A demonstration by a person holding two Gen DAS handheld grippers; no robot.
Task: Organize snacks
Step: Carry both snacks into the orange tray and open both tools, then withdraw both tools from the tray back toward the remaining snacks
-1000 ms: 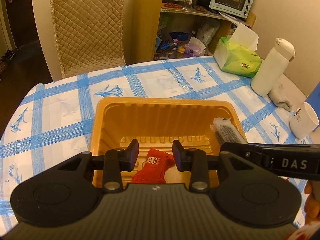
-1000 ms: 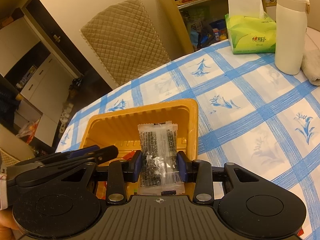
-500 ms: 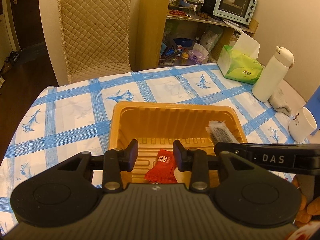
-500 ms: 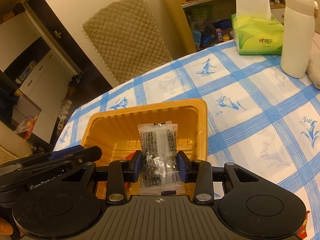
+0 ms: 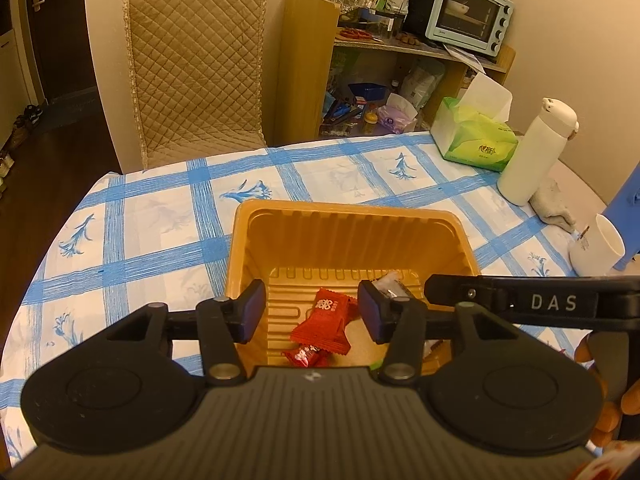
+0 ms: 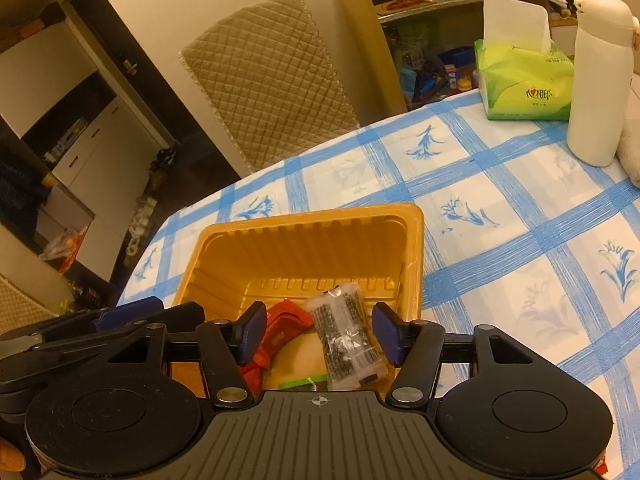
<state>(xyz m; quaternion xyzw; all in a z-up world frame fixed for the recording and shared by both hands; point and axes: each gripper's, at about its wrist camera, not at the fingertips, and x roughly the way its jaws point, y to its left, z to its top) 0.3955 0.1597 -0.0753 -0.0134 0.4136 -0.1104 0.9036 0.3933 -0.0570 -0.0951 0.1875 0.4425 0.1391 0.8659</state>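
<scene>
An orange plastic tray (image 5: 352,224) sits on the blue-checked tablecloth; it also shows in the right wrist view (image 6: 304,240). Red snack packets (image 5: 326,322) lie in it. A clear packet of dark snack (image 6: 346,336) lies in the tray between the right gripper's fingers, not held; its end shows in the left wrist view (image 5: 390,284). My left gripper (image 5: 312,316) is open and empty above the tray's near side. My right gripper (image 6: 318,332) is open above the tray's near right side.
A white bottle (image 5: 534,152), a green tissue box (image 5: 476,140), a grey cloth (image 5: 554,204) and a white cup (image 5: 596,248) stand at the table's right. A quilted chair (image 5: 196,68) and a cluttered shelf with a toaster oven (image 5: 468,10) are behind the table.
My right gripper opened and let the clear packet drop into the tray. My left gripper opened wider and pulled back and up; the red packet lies in the tray.
</scene>
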